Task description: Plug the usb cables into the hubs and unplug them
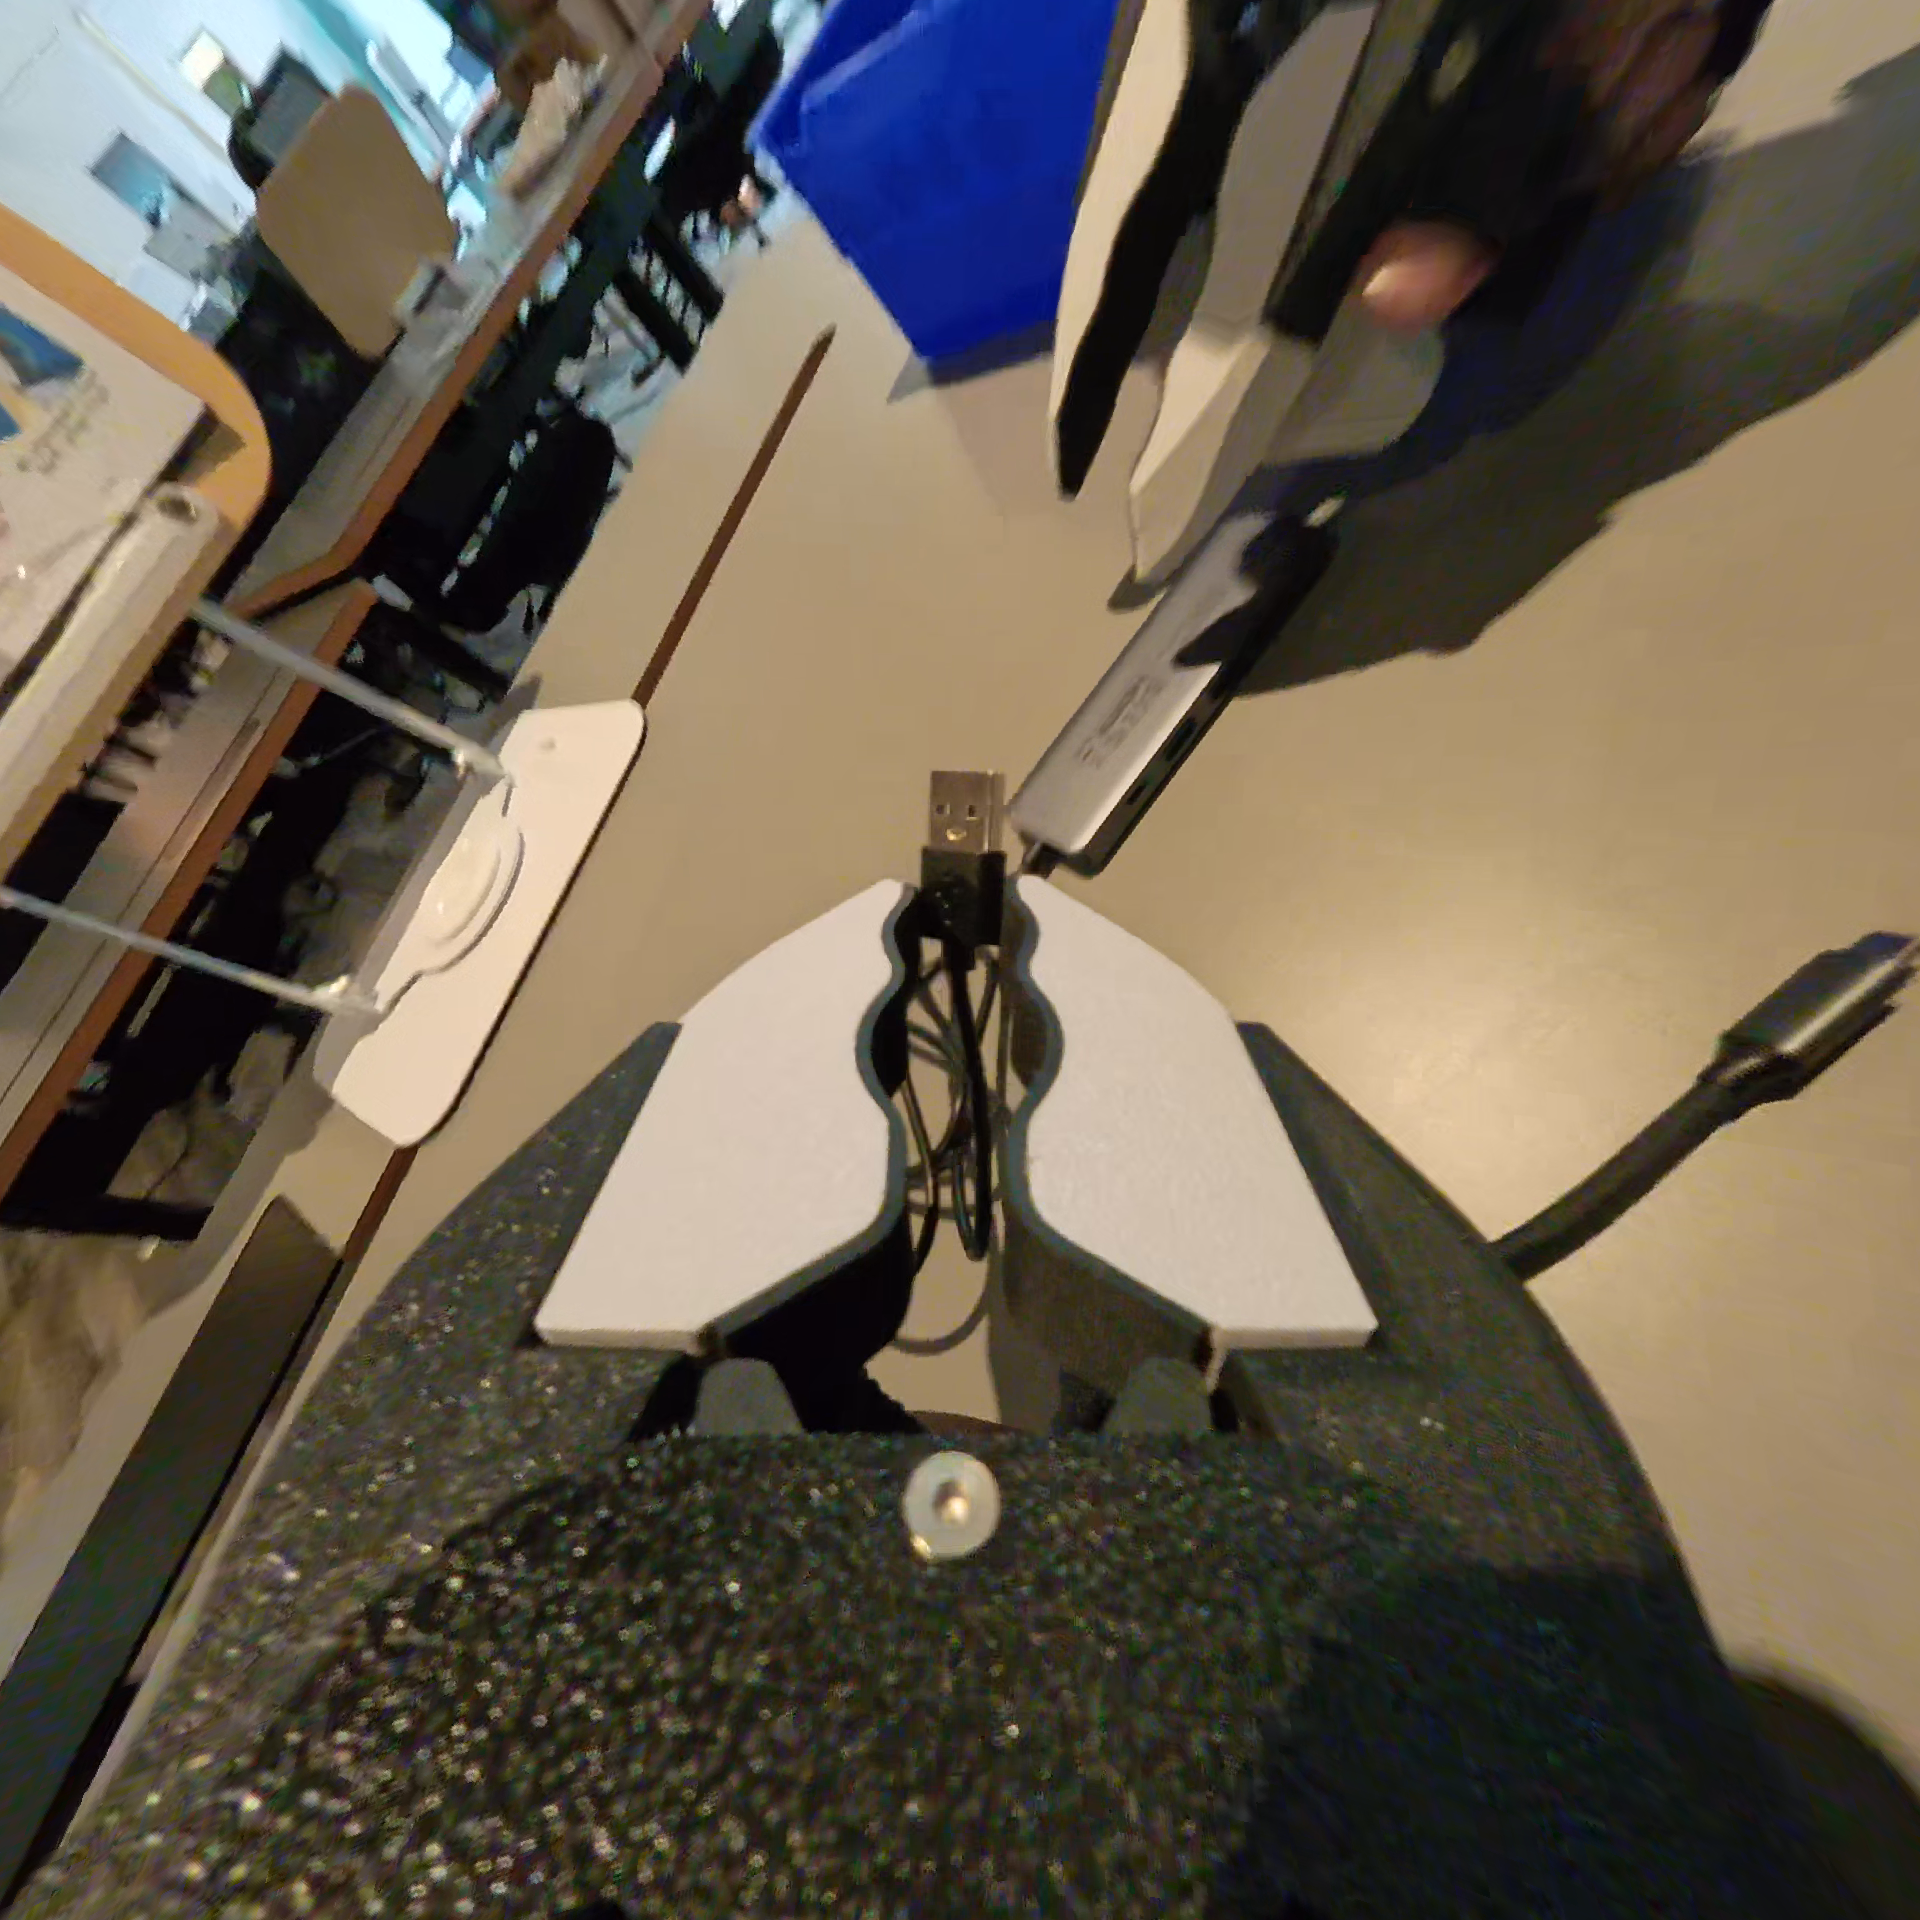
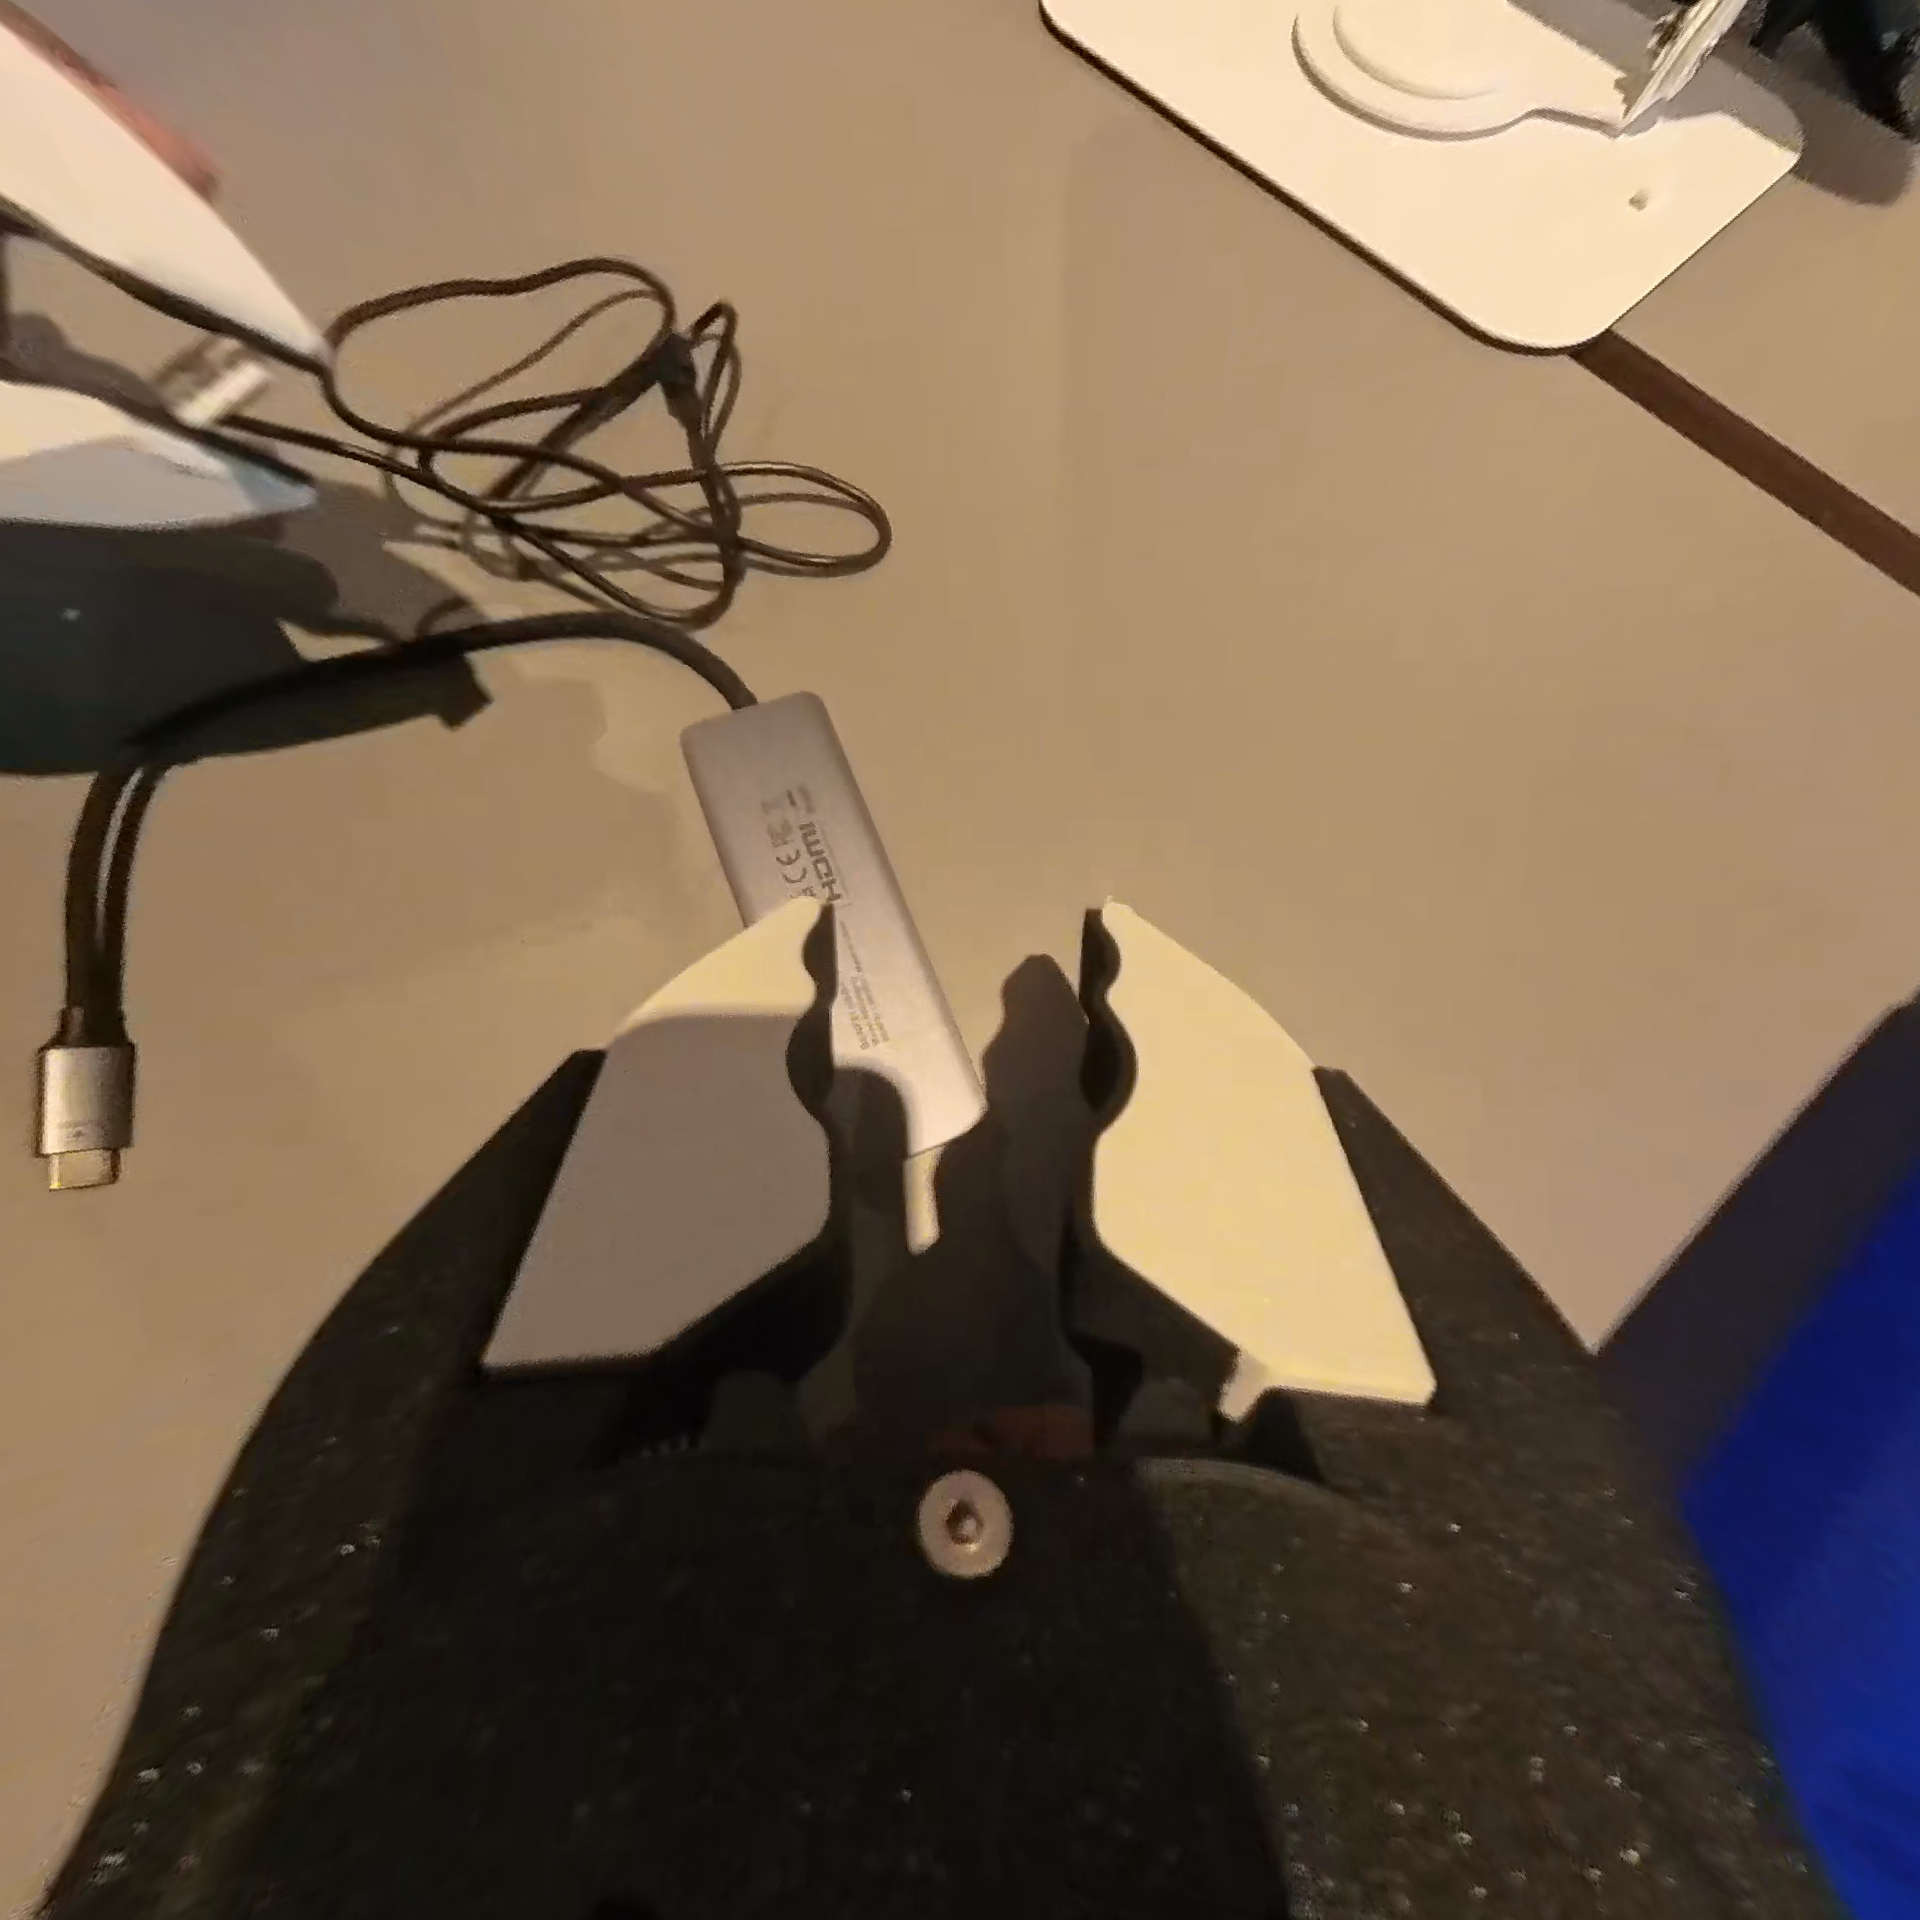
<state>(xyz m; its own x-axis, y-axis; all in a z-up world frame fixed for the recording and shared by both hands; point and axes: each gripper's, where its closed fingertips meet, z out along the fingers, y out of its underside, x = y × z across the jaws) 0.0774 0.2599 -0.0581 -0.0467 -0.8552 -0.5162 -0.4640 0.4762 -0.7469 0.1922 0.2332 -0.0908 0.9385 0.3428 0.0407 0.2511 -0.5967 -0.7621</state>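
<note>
My left gripper [image 1: 961, 894] is shut on the black body of a USB-A plug [image 1: 966, 816]. Its metal tip points forward, close to the near end of a grey hub [image 1: 1132, 717] that lies on the beige table. The plug's thin black cable [image 2: 623, 468] lies in loose loops on the table. My right gripper [image 2: 961, 914] is open, with its jaws straddling one end of the hub [image 2: 810, 852]. It also shows from above in the left wrist view [image 1: 1112, 520]. The hub's own thick cable ends in a grey connector [image 2: 83, 1112], also in the left wrist view [image 1: 1818, 1008].
A white base plate with a clear acrylic stand [image 1: 488, 904] sits at the table's left side, and shows in the right wrist view [image 2: 1455, 208]. A blue bin [image 1: 935, 156] stands beyond the hub, close by my right gripper [image 2: 1818, 1455]. A dark seam [image 1: 727, 520] runs across the table. The grey connector [image 2: 83, 1112] sits 12 centimeters or so from the ends of my left fingers. It turns up in the left wrist view [image 1: 1839, 1011] as well.
</note>
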